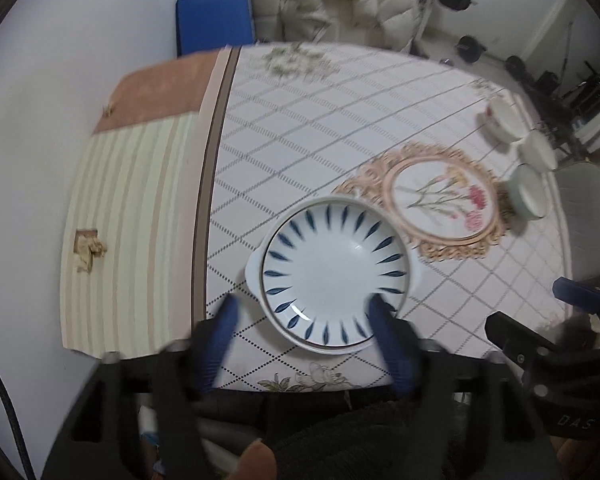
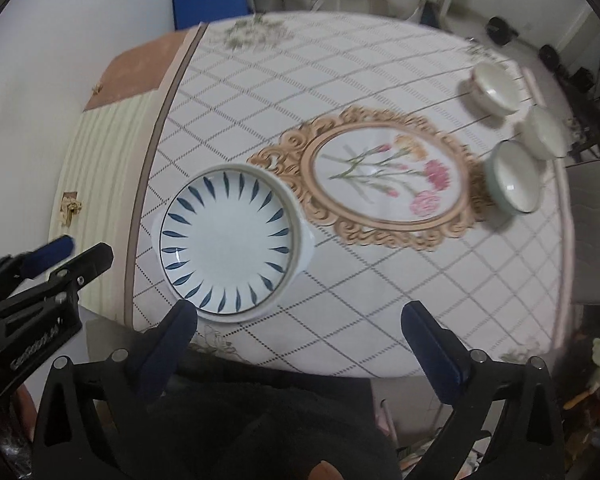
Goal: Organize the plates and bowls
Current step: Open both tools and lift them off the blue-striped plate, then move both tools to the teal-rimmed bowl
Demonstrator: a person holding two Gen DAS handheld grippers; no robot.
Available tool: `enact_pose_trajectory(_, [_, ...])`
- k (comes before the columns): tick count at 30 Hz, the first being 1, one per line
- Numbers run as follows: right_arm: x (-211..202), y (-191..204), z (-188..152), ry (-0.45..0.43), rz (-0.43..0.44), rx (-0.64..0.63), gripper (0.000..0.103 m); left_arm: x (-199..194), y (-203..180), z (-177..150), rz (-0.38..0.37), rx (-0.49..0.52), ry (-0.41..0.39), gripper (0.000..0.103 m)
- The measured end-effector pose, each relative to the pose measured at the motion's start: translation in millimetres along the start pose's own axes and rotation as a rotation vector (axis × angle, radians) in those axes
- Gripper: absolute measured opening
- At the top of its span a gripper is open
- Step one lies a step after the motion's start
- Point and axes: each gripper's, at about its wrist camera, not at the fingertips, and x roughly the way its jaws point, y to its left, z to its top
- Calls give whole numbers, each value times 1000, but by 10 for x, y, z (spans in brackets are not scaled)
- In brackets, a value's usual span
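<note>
A white plate with blue leaf marks and two small side handles lies on the table near its front edge; it also shows in the right wrist view. My left gripper is open above it, its fingers straddling the plate's near rim. My right gripper is open and empty, to the right of the plate. Three bowls sit at the far right: a white one with a red mark, a plain white one and a pale green one. They also show in the right wrist view, the nearest being the pale green bowl.
The table wears a checked cloth with a gold-framed flower medallion. A striped cloth covers the left part. A grey chair stands at the right. A wall is on the left; a blue pad and white cushions stand behind the table.
</note>
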Motion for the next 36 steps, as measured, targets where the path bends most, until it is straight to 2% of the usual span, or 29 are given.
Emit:
enact_pose_trajectory(2, [-204,-14,-62,-32,-14,4,103,-175,-46,-19,0,5,-39,92])
enact_pose_trajectory(5, [-504,-20,-144,-86,-28,10,103,-383,-82,-55,-14,1,-70,96])
enact_pose_trajectory(11, [-1059,2,-291,-189,-54,1,103,-759,-139,-132,-15,-11,-133,97])
enact_pose_trajectory(19, [-1560,-15,-378,-280,-86,-16,103,-1193,-142,-209,-18,-25,-204,97])
enact_pose_trajectory(27, [-1771,-6,-444,-307,-86,-29,103,-1404,-132,-258,-4,-30,-242,97])
enact_pose_trajectory(36, [-1737,-7,-467,-306,-71,-36,103,-1376,-195,-251,-11,-10,-233,97])
